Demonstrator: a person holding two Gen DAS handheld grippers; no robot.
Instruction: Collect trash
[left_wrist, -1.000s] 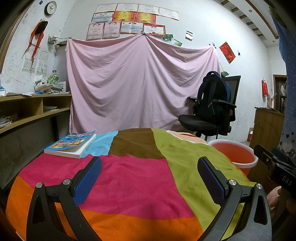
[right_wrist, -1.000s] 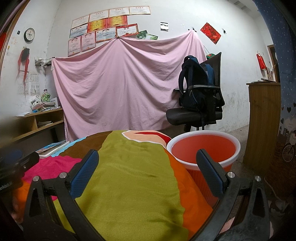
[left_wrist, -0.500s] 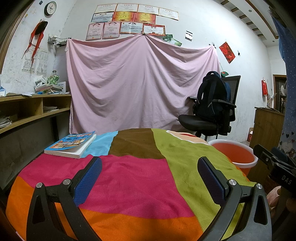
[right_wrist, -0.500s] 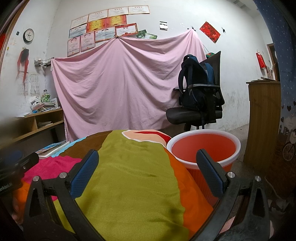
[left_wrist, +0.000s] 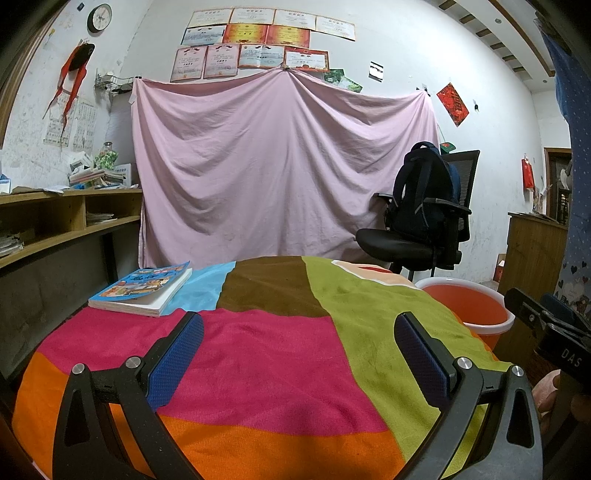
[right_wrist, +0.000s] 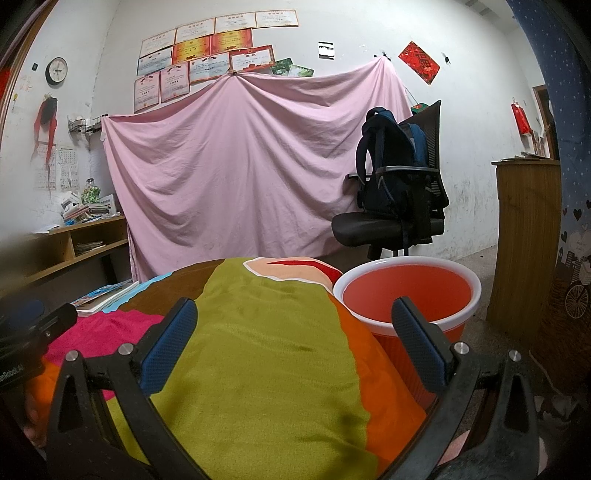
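An orange bucket (right_wrist: 408, 295) with a white rim stands on the floor just right of the table; it also shows at the right in the left wrist view as the bucket (left_wrist: 469, 306). Nothing shows inside it. No loose trash shows on the striped cloth (left_wrist: 280, 347) that covers the table. My left gripper (left_wrist: 297, 328) hovers open over the pink stripe, nothing between its blue pads. My right gripper (right_wrist: 293, 314) is open too, over the green stripe (right_wrist: 266, 354), with its right finger (right_wrist: 417, 339) in front of the bucket.
A blue paperback book (left_wrist: 142, 288) lies at the table's far left. An office chair with a dark backpack (left_wrist: 424, 206) stands behind the bucket. A wooden cabinet (right_wrist: 524, 240) is at the right, shelves (left_wrist: 55, 225) at the left, and a pink sheet (left_wrist: 280, 173) hangs on the far wall.
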